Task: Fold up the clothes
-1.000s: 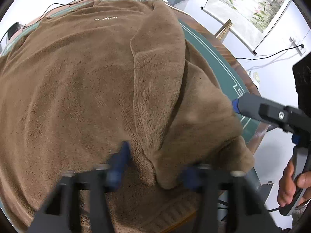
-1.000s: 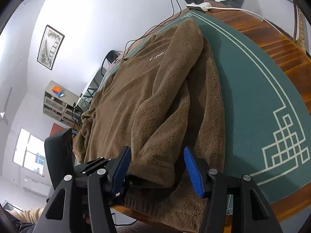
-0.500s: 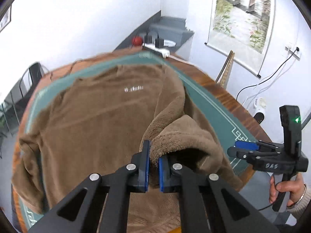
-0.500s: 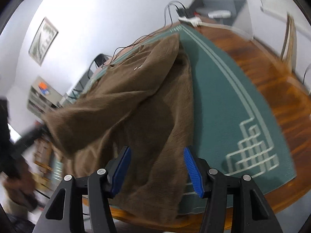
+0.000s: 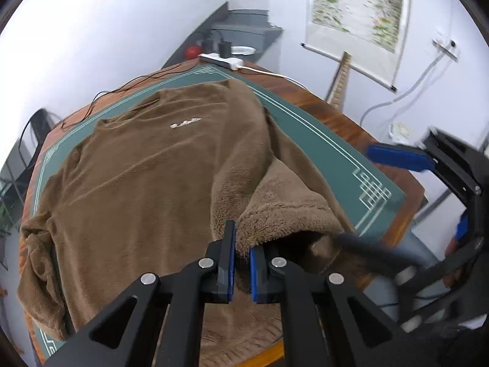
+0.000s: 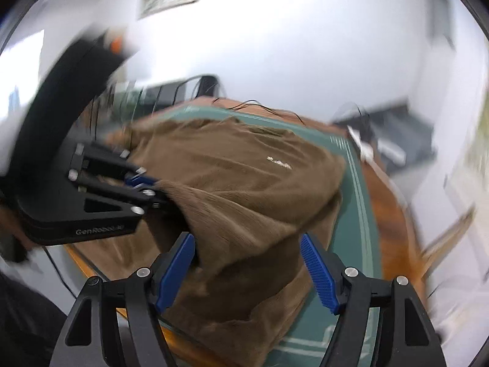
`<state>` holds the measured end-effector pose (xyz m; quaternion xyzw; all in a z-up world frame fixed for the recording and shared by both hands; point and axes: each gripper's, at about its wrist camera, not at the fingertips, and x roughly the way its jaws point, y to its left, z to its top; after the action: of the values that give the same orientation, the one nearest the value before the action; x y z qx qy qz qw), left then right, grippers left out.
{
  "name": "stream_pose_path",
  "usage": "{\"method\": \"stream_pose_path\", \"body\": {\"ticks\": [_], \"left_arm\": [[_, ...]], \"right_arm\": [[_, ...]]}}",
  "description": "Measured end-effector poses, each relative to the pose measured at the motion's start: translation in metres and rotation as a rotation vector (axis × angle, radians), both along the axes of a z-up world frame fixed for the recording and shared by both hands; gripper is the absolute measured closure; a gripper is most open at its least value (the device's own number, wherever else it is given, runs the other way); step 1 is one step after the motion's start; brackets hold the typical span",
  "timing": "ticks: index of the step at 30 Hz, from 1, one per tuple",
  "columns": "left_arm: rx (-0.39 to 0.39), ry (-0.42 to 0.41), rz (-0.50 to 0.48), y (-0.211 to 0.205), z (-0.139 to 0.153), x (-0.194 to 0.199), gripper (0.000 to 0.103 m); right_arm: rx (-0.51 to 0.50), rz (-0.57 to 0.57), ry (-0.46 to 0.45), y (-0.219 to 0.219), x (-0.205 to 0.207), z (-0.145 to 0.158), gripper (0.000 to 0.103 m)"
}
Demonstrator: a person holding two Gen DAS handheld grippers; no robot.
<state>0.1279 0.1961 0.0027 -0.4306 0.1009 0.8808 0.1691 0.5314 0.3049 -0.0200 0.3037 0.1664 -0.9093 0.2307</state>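
Observation:
A brown fleece sweater lies spread over a green mat on a round wooden table. My left gripper is shut on the thick edge of a fold of the sweater near the front rim and holds it raised off the table. The right wrist view shows that same left gripper at the left, clamping the cloth. My right gripper hovers above the raised sweater; its jaws are opening and the blue pads touch no cloth. It also appears, blurred, as the right gripper beside the table's right edge.
A white power strip and black cables lie at the table's far side. A scroll painting hangs on the right wall. A dark chair stands at the left. One sleeve droops over the left rim.
The left gripper closed on the sweater's fold and lifted it. The right gripper left the hem, rose, rolled and swung over the sweater with wider jaws.

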Motion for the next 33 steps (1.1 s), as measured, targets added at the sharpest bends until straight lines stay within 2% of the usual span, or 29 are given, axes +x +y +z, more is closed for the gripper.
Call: {"method": "stream_pose_path", "body": {"ticks": [3,5,6,7,8,9,11,12,13,15,18,22,25,28,33], "left_arm": [[-0.002,0.003,-0.028,0.006,0.001,0.004,0.094],[0.008,-0.008,-0.042,0.006,0.003,0.006,0.094],[0.016,-0.015,-0.045,0.006,0.003,0.005,0.093],[0.037,-0.031,-0.042,0.003,0.003,0.005,0.093],[0.052,-0.043,-0.037,0.0,0.003,0.003,0.093],[0.067,-0.055,-0.033,-0.003,0.003,0.002,0.09],[0.102,-0.067,-0.023,-0.01,0.004,0.001,0.082],[0.122,-0.071,-0.017,-0.015,0.005,0.001,0.076],[0.139,-0.072,-0.011,-0.019,0.006,0.002,0.066],[0.168,-0.074,0.006,-0.029,0.007,0.002,0.055],[0.19,-0.092,0.048,-0.045,0.002,-0.002,0.049],[0.195,-0.128,0.122,-0.068,-0.015,-0.017,0.046],[0.16,-0.16,0.188,-0.087,-0.038,-0.034,0.046],[0.15,-0.216,0.253,-0.105,-0.061,-0.045,0.046],[0.132,-0.275,0.284,-0.121,-0.088,-0.041,0.046]], "right_arm": [[0.085,0.063,0.03,-0.024,0.0,-0.01,0.03],[0.109,0.086,0.031,-0.034,-0.003,-0.015,0.04],[0.108,0.087,0.017,-0.036,-0.009,-0.018,0.055],[0.089,0.079,-0.004,-0.035,-0.015,-0.02,0.074],[0.07,0.072,-0.025,-0.034,-0.021,-0.021,0.08],[0.05,0.064,-0.046,-0.032,-0.027,-0.023,0.082],[-0.031,0.015,-0.085,-0.02,-0.037,-0.019,0.083],[-0.077,-0.02,-0.104,-0.01,-0.042,-0.016,0.083],[-0.124,-0.054,-0.123,0.0,-0.047,-0.013,0.083],[-0.237,-0.138,-0.172,0.029,-0.058,-0.011,0.085],[-0.419,-0.291,-0.235,0.083,-0.071,-0.011,0.086],[-0.621,-0.46,-0.259,0.156,-0.072,-0.003,0.086],[-0.727,-0.537,-0.23,0.193,-0.069,0.008,0.086],[-0.782,-0.615,-0.163,0.223,-0.065,0.024,0.086],[-0.8,-0.787,-0.024,0.275,-0.066,0.053,0.086]]}}
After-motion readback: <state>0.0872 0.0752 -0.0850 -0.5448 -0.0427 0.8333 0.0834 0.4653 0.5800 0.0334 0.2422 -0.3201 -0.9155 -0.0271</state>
